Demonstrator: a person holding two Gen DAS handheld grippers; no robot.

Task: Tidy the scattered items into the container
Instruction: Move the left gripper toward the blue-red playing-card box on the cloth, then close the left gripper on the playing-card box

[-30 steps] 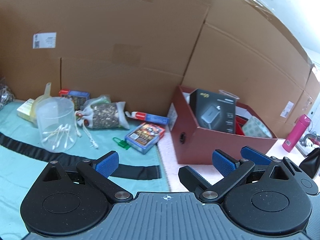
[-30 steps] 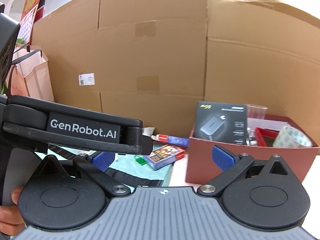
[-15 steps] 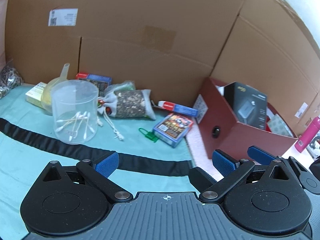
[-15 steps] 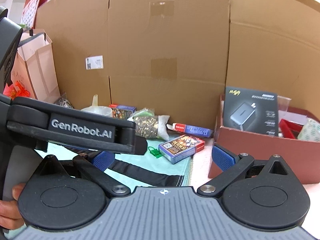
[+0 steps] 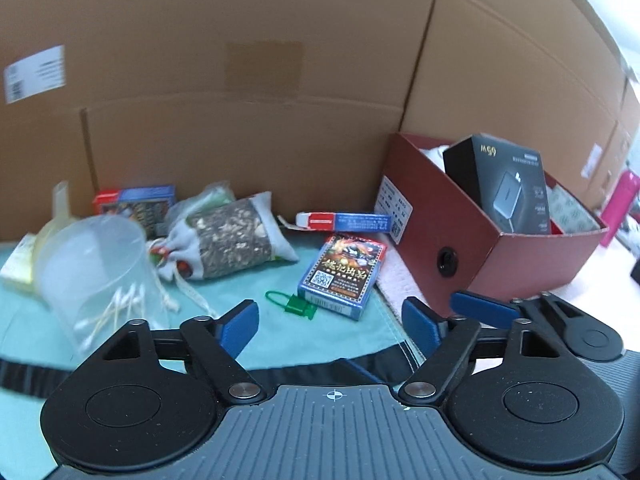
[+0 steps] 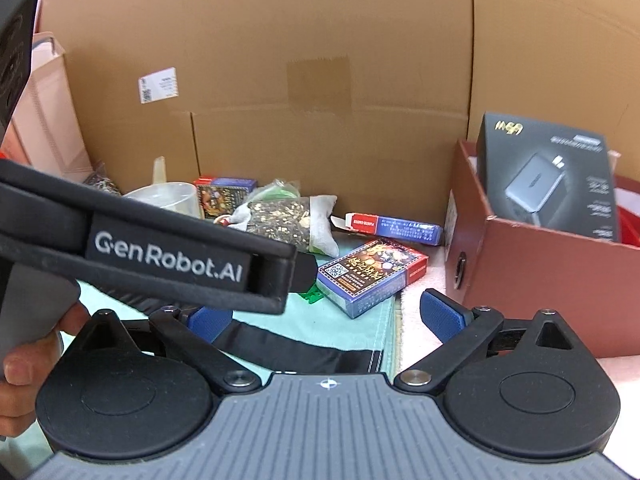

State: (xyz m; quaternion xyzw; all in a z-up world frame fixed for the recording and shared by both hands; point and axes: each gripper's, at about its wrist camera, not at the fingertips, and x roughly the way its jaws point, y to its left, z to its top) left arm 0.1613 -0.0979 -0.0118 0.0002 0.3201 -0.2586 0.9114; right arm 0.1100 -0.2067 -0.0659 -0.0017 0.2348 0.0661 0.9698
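I am looking at the red box (image 5: pixel 460 216) on the right, already holding a black charger box (image 5: pixel 504 184) and a patterned tape roll (image 5: pixel 568 212), so part of the tidying is done. Still lying outside on the teal cloth (image 5: pixel 280 332) are the card deck (image 5: pixel 344 272) beside the box, the green tag (image 5: pixel 296 304), the toothpaste box (image 5: pixel 344 222), the seed pouch (image 5: pixel 232 240) and the swab cup (image 5: pixel 96 268). I am holding both the left gripper (image 5: pixel 330 322) and the right gripper (image 6: pixel 326 318) spread wide and empty.

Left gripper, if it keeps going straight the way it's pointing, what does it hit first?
Probably the card box lying flat on the green cloth, though the small green clip just left of it sits nearer. The left gripper is open; depth is hard to judge.
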